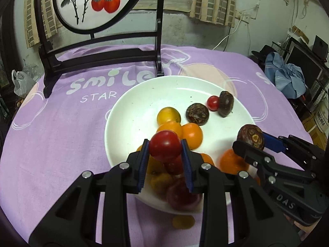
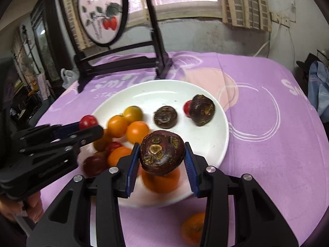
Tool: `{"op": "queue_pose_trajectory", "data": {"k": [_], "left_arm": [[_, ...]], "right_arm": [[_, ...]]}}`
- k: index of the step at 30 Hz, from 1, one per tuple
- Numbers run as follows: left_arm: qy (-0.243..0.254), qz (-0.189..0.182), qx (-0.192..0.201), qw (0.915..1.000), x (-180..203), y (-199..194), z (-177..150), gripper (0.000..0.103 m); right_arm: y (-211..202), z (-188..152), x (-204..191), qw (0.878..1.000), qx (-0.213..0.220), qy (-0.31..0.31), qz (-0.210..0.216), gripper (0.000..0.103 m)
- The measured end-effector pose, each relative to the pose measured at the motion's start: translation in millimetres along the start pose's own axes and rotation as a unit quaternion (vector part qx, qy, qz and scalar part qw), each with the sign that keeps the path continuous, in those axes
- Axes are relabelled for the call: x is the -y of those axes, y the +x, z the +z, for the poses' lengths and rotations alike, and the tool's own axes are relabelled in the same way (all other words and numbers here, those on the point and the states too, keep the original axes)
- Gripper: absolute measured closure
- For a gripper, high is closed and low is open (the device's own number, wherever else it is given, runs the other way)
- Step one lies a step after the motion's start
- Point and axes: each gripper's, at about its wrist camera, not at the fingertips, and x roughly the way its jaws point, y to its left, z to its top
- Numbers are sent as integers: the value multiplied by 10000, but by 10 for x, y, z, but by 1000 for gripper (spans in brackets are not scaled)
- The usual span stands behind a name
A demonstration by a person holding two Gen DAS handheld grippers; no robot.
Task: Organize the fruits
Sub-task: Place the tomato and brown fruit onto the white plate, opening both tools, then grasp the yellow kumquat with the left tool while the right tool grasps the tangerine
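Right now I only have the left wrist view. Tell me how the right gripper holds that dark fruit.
Observer: Both blue pads of the right gripper press the dark fruit, one on each side, above the white plate.
Operator: Check what lies under it.
Observer: A blurred orange fruit on the plate, just below the dark fruit.
Operator: Report my left gripper from the side.
Observer: The red tomato sits at the very tips of the left gripper, by the plate's left rim.

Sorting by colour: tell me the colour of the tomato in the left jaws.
Red tomato; left wrist view.
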Motion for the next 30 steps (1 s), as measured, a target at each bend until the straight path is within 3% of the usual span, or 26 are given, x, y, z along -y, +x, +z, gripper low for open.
{"op": "queue_pose_trajectory", "data": {"k": [1, 4, 14, 21, 30], "left_arm": [[-38, -12, -27, 10000, -12, 27, 1, 71], [-205, 2, 1, 9998, -53, 63, -2, 48], [-117, 71, 260, 9996, -54, -281, -172, 31], [-151, 27, 304, 9994, -38, -571, -551, 27], [-135, 117, 96, 9998, -42, -661, -1031, 24]], "right_arm": [[50, 2, 20, 9999, -97, 72, 53, 58], [54, -14, 44, 9999, -115, 110, 34, 53], [-364, -228, 120, 9998, -7, 103, 174, 52], [-688, -535, 230, 9998, -92, -85, -152, 47], [-700, -847, 273, 9980, -368, -168, -479, 46]]}}
